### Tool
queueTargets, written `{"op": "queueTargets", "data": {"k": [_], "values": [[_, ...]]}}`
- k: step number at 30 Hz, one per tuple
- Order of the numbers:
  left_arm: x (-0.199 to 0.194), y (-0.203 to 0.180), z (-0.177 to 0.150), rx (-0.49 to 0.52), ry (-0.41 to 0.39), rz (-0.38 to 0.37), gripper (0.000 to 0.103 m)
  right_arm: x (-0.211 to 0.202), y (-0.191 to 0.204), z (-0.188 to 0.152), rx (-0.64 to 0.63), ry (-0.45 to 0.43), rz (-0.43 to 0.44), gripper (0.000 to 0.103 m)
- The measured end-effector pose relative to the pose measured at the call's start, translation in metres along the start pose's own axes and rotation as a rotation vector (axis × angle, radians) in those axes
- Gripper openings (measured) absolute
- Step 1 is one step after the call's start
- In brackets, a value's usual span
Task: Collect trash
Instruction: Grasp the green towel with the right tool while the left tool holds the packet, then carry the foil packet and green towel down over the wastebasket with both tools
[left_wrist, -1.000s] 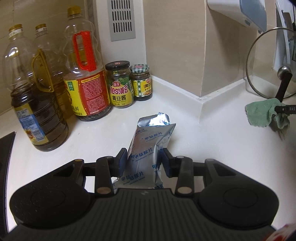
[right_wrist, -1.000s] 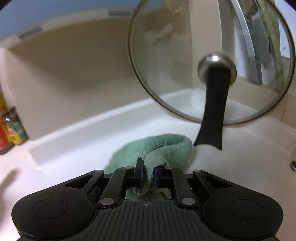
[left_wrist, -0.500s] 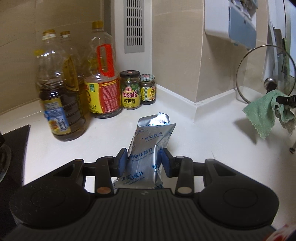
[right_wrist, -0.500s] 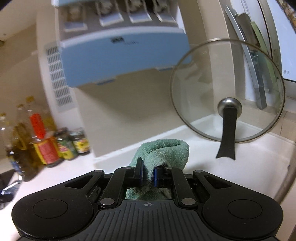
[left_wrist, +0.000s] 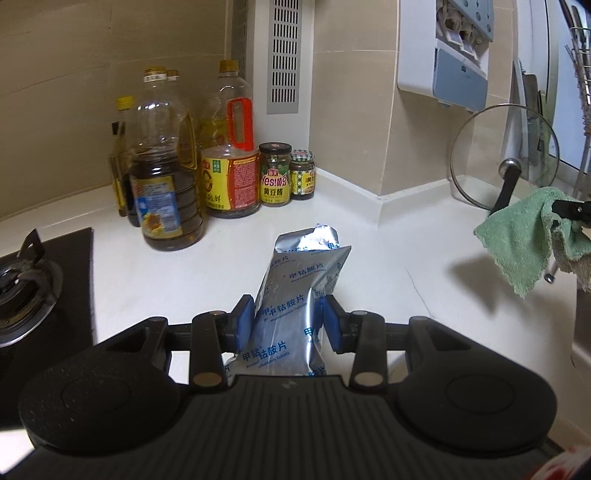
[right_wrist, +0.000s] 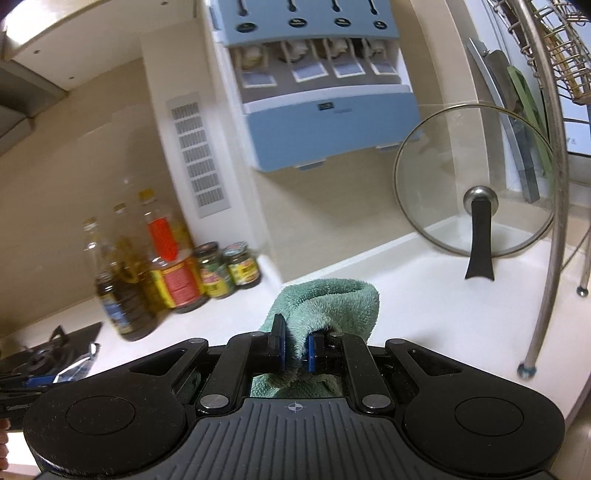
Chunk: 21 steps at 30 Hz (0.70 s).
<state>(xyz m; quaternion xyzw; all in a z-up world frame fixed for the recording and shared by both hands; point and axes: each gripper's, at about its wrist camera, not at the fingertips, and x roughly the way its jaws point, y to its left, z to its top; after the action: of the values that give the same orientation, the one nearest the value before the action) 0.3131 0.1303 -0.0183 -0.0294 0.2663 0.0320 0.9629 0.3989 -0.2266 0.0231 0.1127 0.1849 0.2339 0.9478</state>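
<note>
Counter (left_wrist: 424, 236): white, with oil bottles (left_wrist: 166, 192) and jars (left_wrist: 274, 175) at 11 o'clock and a glass lid (left_wrist: 480, 158) at 2 o'clock.
Left gripper (left_wrist: 287, 323): tilted down over the counter, clamped on a silver foil packet (left_wrist: 295, 295) that sticks out at 12 o'clock.
Right gripper (right_wrist: 295, 347): nearly level, pinched tight on a green cloth (right_wrist: 332, 299) that hangs clear of the counter.

Beige tiled walls (left_wrist: 351, 110), white countertop (left_wrist: 406, 240), vent grille (left_wrist: 282, 55)
</note>
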Motion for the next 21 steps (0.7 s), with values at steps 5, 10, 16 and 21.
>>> {"op": "queueTargets", "data": {"k": [5, 10, 16, 21], "values": [[-0.029, 0.004, -0.019, -0.004, 0.011, -0.022, 0.037, -0.029, 0.025, -0.021, 0.022, 0.020, 0.025, 0.011], [-0.051, 0.003, -0.039, -0.004, 0.030, -0.057, 0.037, -0.055, 0.049, -0.043, 0.040, 0.041, 0.038, 0.011], [-0.073, 0.002, -0.062, -0.002, 0.055, -0.098, 0.037, -0.079, 0.075, -0.073, 0.048, 0.089, 0.051, 0.011], [-0.082, -0.001, -0.079, -0.015, 0.080, -0.124, 0.037, -0.088, 0.089, -0.097, 0.044, 0.158, 0.059, 0.011]]}}
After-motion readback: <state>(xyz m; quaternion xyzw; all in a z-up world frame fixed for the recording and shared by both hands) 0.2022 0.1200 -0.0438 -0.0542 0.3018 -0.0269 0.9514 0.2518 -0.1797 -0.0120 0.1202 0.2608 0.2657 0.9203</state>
